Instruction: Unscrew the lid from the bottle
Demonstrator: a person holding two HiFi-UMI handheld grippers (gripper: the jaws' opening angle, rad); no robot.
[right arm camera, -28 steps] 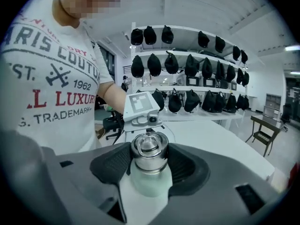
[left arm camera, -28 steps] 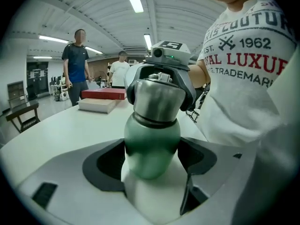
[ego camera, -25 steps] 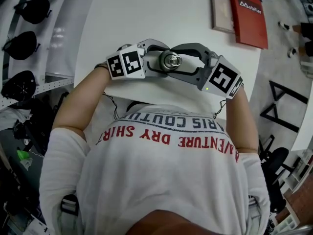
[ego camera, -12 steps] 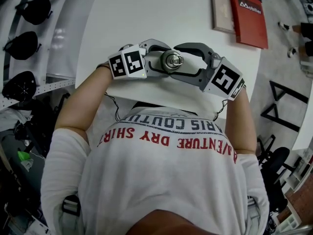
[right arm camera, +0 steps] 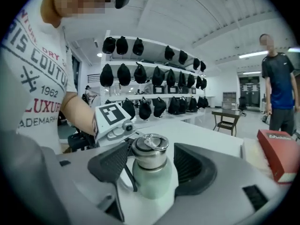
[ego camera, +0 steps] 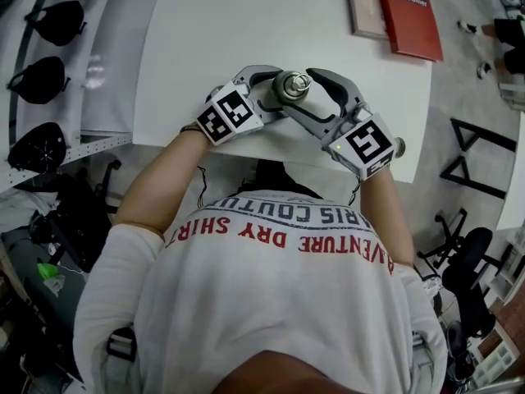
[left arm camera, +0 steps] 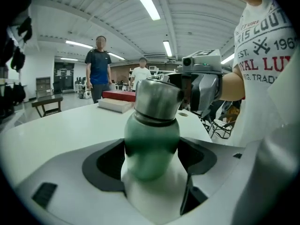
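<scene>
holds the pale green rounded bottle [left arm camera: 151, 144] lid-up above the near edge of the white table [ego camera: 246, 23], close in front of the chest, with the left gripper [left arm camera: 152, 165] clamped on the green body just under the neck, both dark pads pressed against it. brackets the brushed-steel screw lid [right arm camera: 150, 159] and its ring handle with the right gripper [right arm camera: 152, 149], jaws just now opening further and standing wide, one ribbed pad clear of the steel, the other close beside it.
</scene>
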